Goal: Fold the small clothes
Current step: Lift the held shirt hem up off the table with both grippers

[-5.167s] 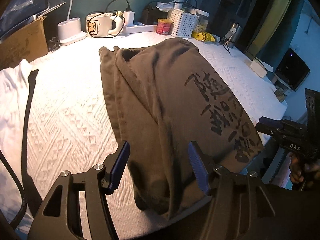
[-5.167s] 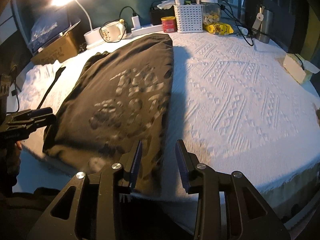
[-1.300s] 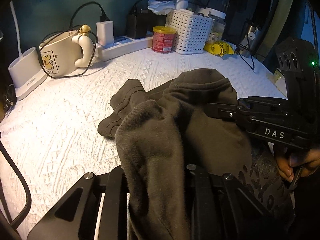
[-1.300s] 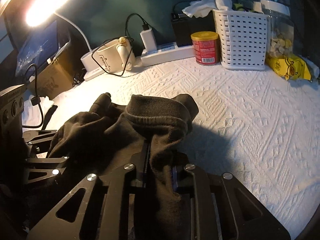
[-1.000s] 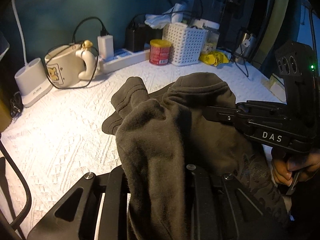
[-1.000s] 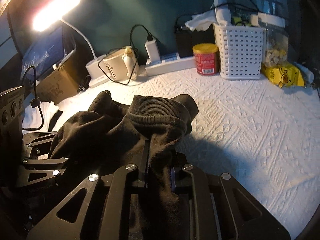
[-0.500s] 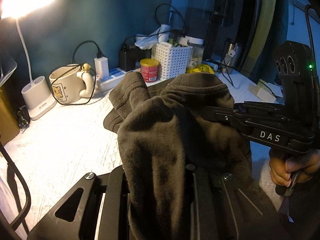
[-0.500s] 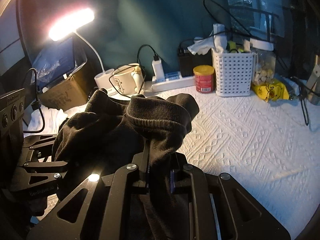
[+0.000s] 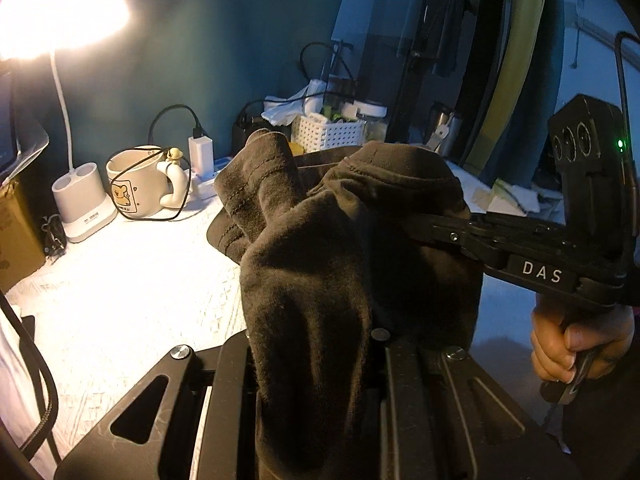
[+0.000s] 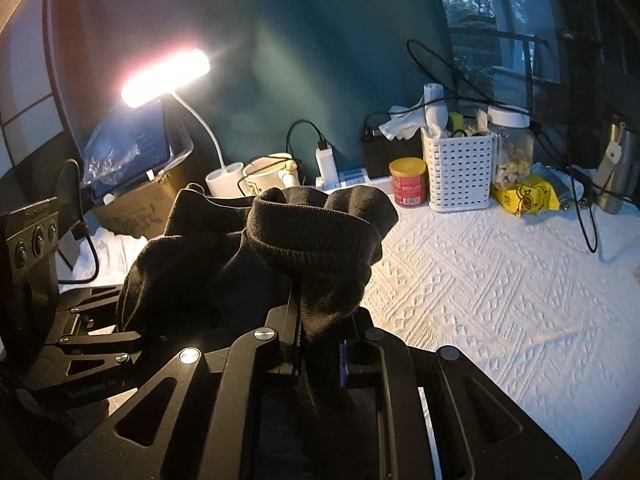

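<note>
A dark olive-brown garment [image 9: 320,280] with a ribbed band hangs bunched between both grippers, lifted off the white textured bedspread [image 9: 120,280]. My left gripper [image 9: 316,344] is shut on its left part; cloth hides the fingertips. My right gripper [image 10: 320,344] is shut on the ribbed band of the garment [image 10: 312,236]. The right gripper also shows from the side in the left wrist view [image 9: 440,232], pinching the cloth, with a hand on its handle. The left gripper's body shows in the right wrist view [image 10: 100,340].
At the back stand a lit desk lamp [image 10: 166,72], a cream mug [image 9: 136,184], a power strip with charger [image 10: 328,160], a red can [image 10: 408,182], a white basket [image 10: 460,168], a jar [image 10: 510,148] and a yellow packet [image 10: 528,198]. White cloth [image 10: 104,252] lies left.
Both grippers have risen together with the garment, so more wall and lamp show. The garment, flat on the bed five seconds ago, now hangs bunched off the bedspread.
</note>
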`<state>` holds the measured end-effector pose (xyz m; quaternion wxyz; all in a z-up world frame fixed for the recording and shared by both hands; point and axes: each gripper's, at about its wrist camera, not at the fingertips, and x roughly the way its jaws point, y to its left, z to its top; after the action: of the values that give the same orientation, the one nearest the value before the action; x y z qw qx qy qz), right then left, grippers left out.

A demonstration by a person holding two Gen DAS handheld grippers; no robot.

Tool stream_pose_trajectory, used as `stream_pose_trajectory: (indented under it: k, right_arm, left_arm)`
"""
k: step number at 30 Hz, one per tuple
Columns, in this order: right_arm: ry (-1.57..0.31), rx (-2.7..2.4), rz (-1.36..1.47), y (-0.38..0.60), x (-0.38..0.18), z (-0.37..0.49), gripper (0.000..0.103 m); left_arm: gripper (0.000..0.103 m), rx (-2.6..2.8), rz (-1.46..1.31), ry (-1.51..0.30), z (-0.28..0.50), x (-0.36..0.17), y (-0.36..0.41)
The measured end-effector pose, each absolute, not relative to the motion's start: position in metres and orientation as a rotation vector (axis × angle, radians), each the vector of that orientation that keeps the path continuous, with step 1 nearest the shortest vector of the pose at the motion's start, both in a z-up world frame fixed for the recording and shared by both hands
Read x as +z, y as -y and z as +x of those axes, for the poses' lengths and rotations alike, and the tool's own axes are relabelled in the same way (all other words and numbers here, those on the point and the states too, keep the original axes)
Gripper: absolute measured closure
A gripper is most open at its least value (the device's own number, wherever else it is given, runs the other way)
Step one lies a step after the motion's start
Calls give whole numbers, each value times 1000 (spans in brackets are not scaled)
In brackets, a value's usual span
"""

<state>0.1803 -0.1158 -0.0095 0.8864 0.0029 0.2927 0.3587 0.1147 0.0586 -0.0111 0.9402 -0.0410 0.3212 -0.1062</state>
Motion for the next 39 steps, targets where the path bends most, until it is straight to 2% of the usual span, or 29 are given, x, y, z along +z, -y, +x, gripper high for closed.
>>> stream_pose_trajectory:
  k: [20, 39]
  right_arm:
    - [-438, 689, -37, 101, 58, 92, 89]
    - [-373, 623, -22, 43, 87, 40, 89]
  left_arm:
    - [87, -271, -98, -485, 45, 39, -79]
    - [88, -301, -77, -417, 16, 66, -143]
